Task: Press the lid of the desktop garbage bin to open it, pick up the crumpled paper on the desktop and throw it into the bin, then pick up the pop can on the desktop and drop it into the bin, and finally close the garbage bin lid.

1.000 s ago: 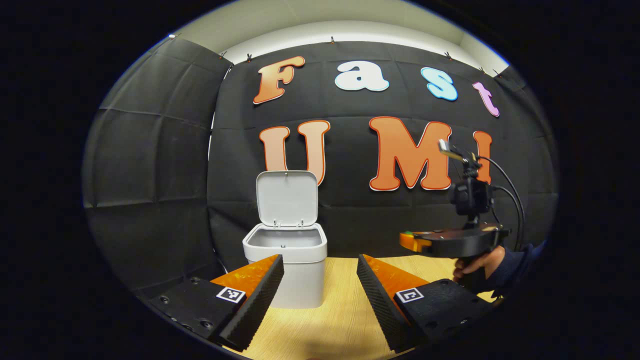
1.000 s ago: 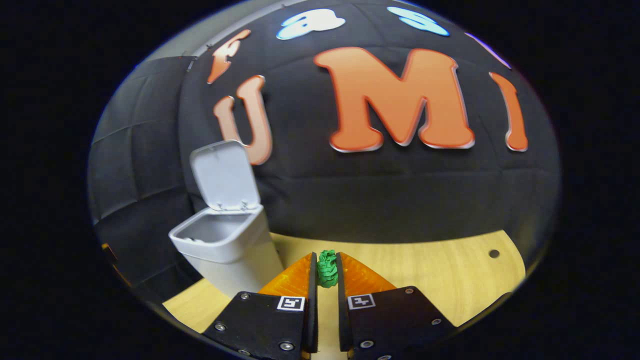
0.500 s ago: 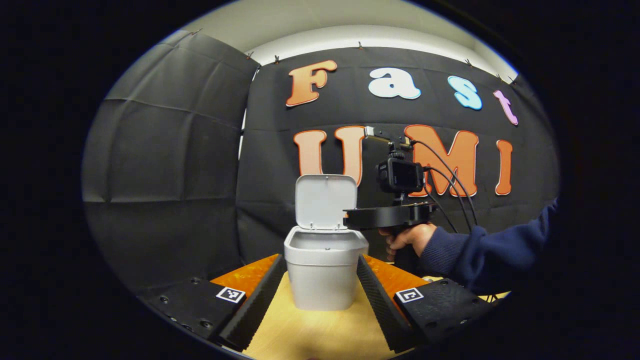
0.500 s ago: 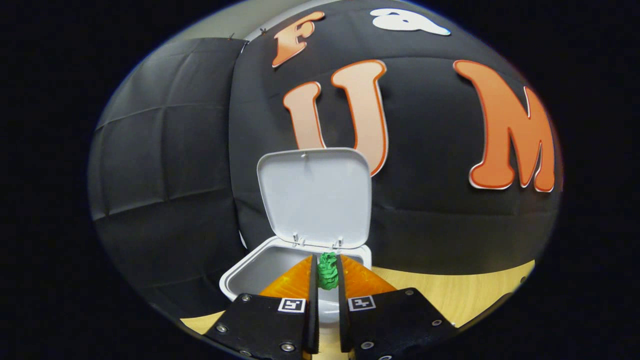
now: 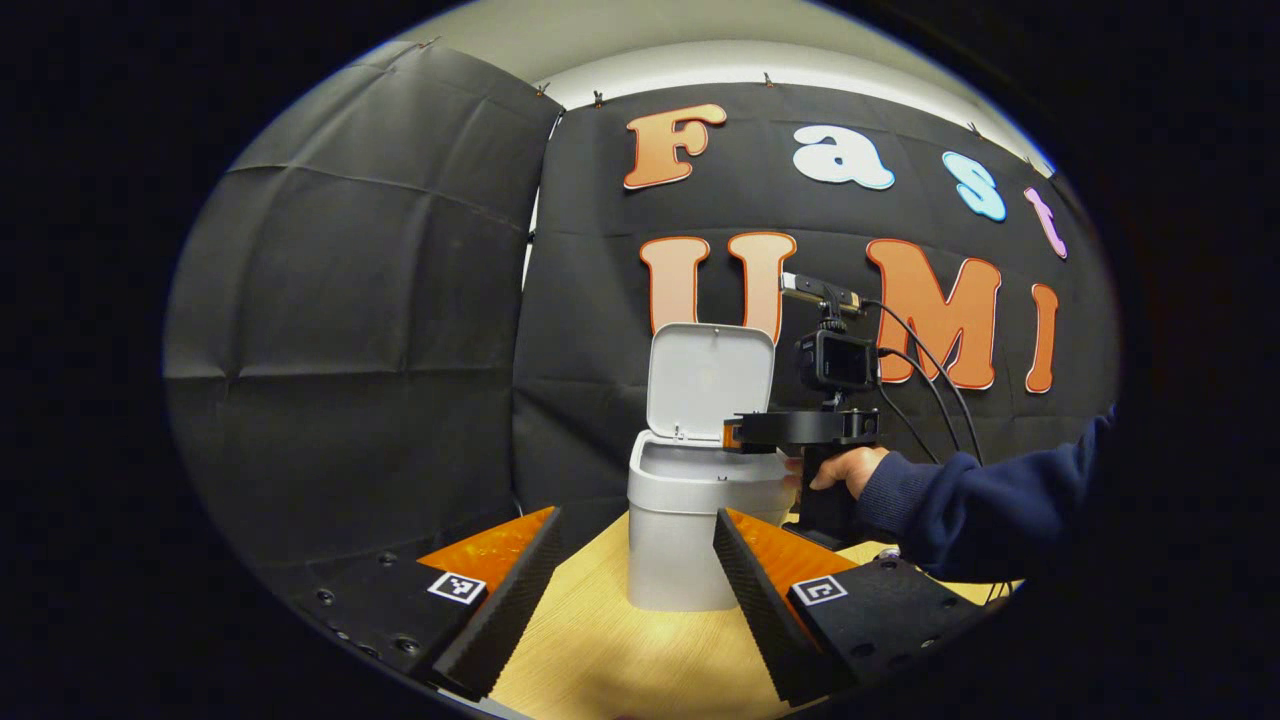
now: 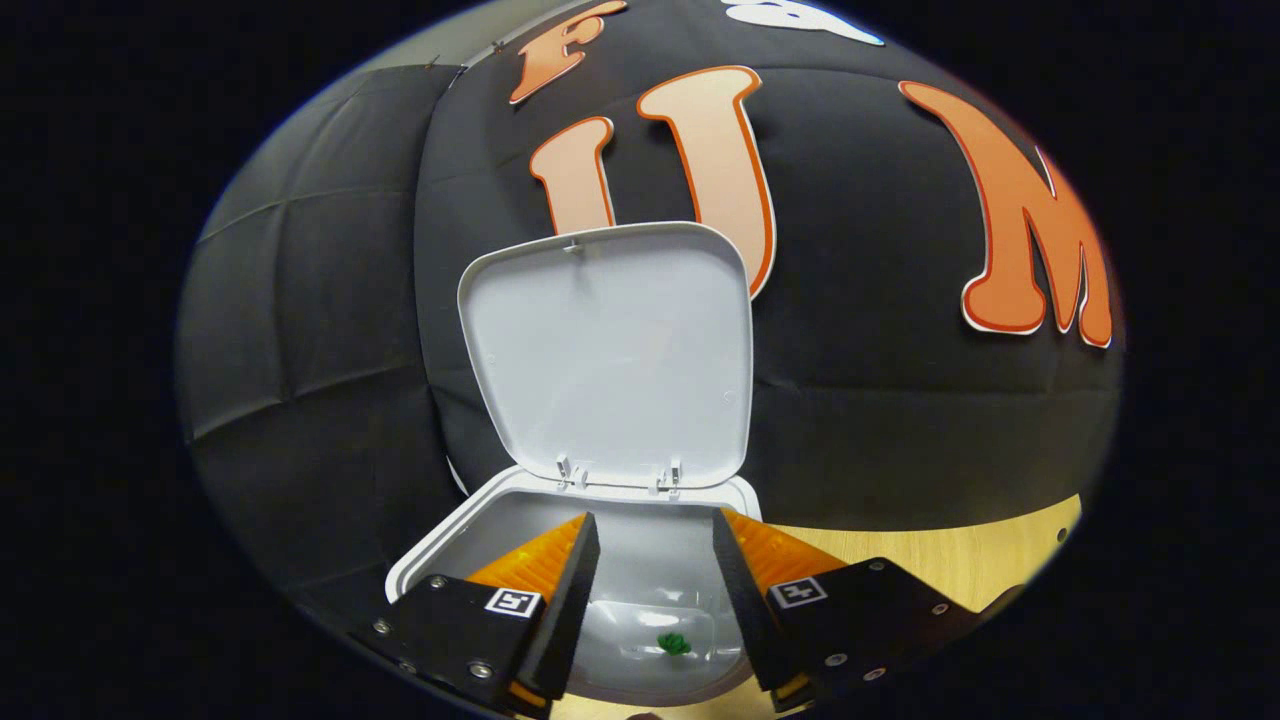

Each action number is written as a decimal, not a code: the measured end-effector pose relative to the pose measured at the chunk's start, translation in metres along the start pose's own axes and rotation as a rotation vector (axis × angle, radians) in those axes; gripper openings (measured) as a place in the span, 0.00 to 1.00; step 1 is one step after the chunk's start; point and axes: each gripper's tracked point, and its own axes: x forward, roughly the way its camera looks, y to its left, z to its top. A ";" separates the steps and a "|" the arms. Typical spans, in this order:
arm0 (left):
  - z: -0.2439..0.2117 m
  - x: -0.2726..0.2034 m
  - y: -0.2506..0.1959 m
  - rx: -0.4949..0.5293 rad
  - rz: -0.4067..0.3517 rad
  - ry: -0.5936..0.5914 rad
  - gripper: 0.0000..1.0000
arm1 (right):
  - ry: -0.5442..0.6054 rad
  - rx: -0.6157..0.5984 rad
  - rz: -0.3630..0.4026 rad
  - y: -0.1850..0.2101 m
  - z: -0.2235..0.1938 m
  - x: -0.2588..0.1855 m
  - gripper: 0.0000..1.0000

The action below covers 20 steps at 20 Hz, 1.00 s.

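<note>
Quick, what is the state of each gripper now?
Left gripper: open, holding nothing.
Right gripper: open above the bin, holding nothing.

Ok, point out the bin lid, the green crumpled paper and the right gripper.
bin lid (image 6: 610, 350), right gripper view, inner face.
crumpled paper (image 6: 673, 643), right gripper view, lying on the bin's floor.
right gripper (image 6: 655, 580), right gripper view, midway between its fingertips.

One bin (image 6: 640, 560) (one paper (image 6: 673, 643))

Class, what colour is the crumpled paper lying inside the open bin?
Green crumpled paper; right gripper view shows it best.
</note>
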 end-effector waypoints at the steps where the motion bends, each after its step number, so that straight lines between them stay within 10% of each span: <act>1: 0.001 0.001 -0.003 0.002 -0.007 -0.006 0.95 | -0.003 -0.011 0.001 -0.002 0.000 -0.006 0.71; 10: 0.003 0.015 -0.060 0.021 -0.124 -0.015 0.95 | -0.109 -0.053 -0.032 -0.058 0.027 -0.106 0.94; 20: -0.004 0.010 -0.178 0.045 -0.321 -0.006 0.95 | -0.233 0.027 -0.211 -0.175 0.022 -0.280 0.94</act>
